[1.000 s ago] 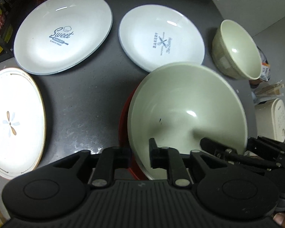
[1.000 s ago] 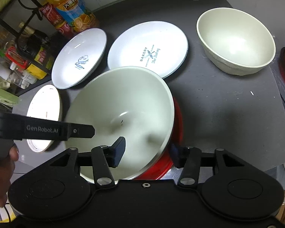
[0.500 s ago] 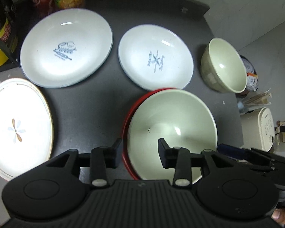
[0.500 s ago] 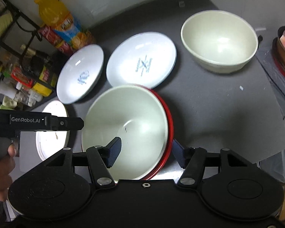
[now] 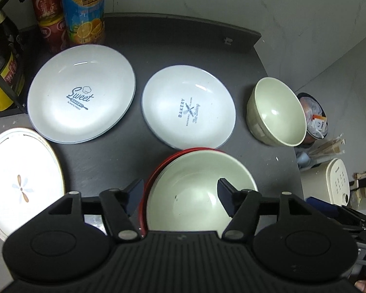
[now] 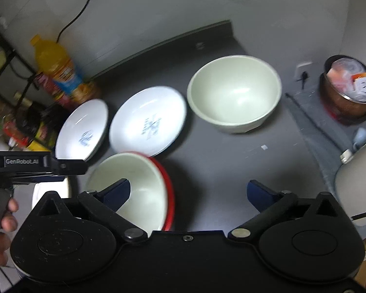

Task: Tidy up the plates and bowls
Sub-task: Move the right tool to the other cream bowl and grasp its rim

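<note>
A wide cream bowl [image 5: 197, 190] sits nested in a red bowl [image 5: 156, 173] on the dark table, also in the right wrist view [image 6: 134, 183]. My left gripper [image 5: 180, 195] is open and empty, raised above it. My right gripper [image 6: 189, 195] is open and empty, raised to the bowl's right. Behind stand a "Sweet" plate [image 5: 81, 94], a "Bakery" plate [image 5: 189, 106] and a deeper cream bowl [image 5: 277, 114], which also shows in the right wrist view [image 6: 234, 92]. A gold-rimmed flower plate [image 5: 22, 180] lies at the left.
An orange juice bottle [image 5: 83, 9] and red cans [image 5: 46, 7] stand at the back left by a black rack [image 5: 2, 56]. Off the table's right edge are a copper pot with packets [image 6: 349, 88] and a white appliance [image 5: 336, 183].
Both grippers let go of the wide cream bowl, which now rests in the red bowl. Both have opened wider and drawn up and back; the right one has swung to the right.
</note>
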The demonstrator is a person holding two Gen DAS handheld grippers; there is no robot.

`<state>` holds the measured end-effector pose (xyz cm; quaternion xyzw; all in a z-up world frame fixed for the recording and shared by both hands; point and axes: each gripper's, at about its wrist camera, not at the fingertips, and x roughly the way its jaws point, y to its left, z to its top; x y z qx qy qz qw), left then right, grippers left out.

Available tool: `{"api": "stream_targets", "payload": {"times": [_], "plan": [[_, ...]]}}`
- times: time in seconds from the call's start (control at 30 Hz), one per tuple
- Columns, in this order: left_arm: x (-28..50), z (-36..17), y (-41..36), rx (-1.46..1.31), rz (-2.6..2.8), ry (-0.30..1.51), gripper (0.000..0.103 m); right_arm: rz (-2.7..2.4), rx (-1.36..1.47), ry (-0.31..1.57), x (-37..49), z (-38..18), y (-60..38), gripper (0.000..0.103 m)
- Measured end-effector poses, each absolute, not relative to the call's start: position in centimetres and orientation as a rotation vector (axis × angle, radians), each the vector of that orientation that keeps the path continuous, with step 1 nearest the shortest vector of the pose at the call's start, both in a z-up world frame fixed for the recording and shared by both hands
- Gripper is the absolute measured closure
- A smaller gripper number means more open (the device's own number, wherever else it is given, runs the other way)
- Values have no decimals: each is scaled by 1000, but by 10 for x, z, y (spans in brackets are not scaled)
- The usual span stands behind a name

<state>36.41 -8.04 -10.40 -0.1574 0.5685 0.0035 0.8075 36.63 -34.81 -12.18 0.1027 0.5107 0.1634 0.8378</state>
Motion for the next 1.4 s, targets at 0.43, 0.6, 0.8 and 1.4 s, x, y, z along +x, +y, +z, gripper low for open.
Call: {"api": "stream_targets", "payload": {"times": [0.43,0.6,0.8,1.4], "plan": [[377,-98,-115,-388,90,1104,27,317,248,1000,382,-122,-387,0],[390,-92,-138,-322,73,1057,23,283,216,984,389,-122,-395,0],[413,-93,-157,-316,29,1064,22,260,220,982,398,-126,-402,0],[479,-126,-199,-266,-73,1137,23,207,297,1038,445,-158,-419,20]]}}
